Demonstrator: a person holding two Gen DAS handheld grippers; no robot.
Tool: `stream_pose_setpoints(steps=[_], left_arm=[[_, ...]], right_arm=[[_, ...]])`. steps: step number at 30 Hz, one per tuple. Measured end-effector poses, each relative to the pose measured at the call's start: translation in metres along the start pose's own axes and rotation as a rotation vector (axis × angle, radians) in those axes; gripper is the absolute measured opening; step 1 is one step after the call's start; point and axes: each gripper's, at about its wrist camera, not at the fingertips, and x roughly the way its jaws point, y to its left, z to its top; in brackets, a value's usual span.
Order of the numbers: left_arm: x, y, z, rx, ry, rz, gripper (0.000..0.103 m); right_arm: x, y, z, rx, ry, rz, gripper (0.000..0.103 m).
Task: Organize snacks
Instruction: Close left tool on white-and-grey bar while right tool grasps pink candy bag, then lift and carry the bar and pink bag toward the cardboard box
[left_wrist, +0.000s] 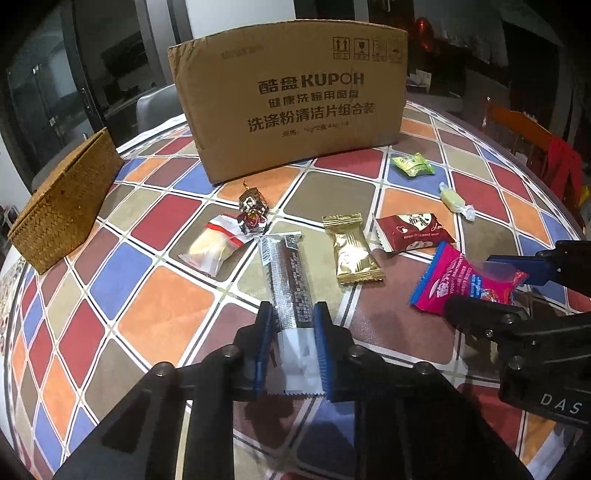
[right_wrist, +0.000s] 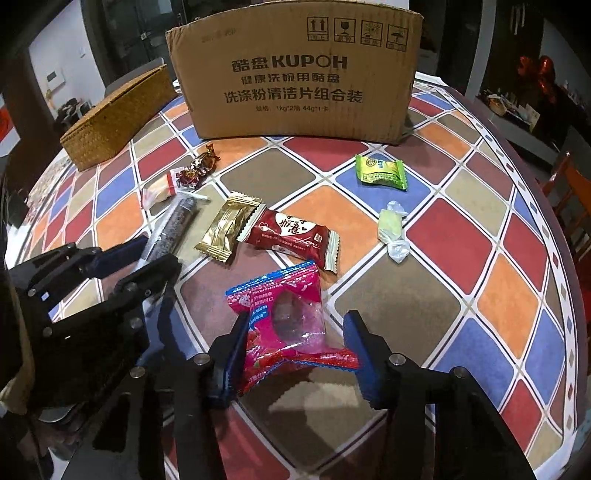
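Roughly left to right across the counter (right_wrist: 436, 236):

- Woven basket (left_wrist: 62, 206): stiff, lidded, at the far left edge; no label seen.
- Clear packet with red-and-white strip (left_wrist: 218, 243): pale piece inside, light, crinkly film; print too small to read.
- Foil twist candy (left_wrist: 253, 214): small, hard-looking, slippery wrap; touches the clear packet.
- Long silver-and-dark stick pack (left_wrist: 286, 280): light, fairly stiff along its length, slick film. Left tool (left_wrist: 293, 314) is clenched on its near end, just above the white crimped seal, which is a fair place to hold. Its print is unreadable.
- Cardboard box (right_wrist: 295, 74): upright at the back, rigid. Reads "KUPOH" with Chinese lines, "1kg*2", "44g*1", and handling symbols.
- Gold foil pouch (left_wrist: 351, 251): soft, puffy, best taken by a crimped end.
- Dark red packet (right_wrist: 291, 236): reads "Love", beside the gold pouch.
- Pink packet with blue edge (right_wrist: 284, 317): reads "HAWTHORN", clear window, round dark piece inside, likely squashable. It lies between the pads of the right tool (right_wrist: 295, 332); the left pad touches, the right pad stands clear, so not yet grasped.
- Green packet (right_wrist: 380, 171): light, flat, writing unclear.
- Pale twist-wrapped sweet (right_wrist: 393, 230): small, apart.
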Motion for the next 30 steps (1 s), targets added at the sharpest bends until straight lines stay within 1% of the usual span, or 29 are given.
stream_pose_setpoints(steps=[15, 30], left_arm=[[-0.017, -0.001, 0.0, -0.009, -0.013, 0.014, 0.02], [-0.051, -0.005, 0.017, -0.02, -0.052, 0.029, 0.02]], right_arm=[[-0.016, -0.002, 0.001, 0.006, -0.04, 0.006, 0.05], [-0.053, -0.008, 0.012, 0.02, -0.117, 0.014, 0.05]])
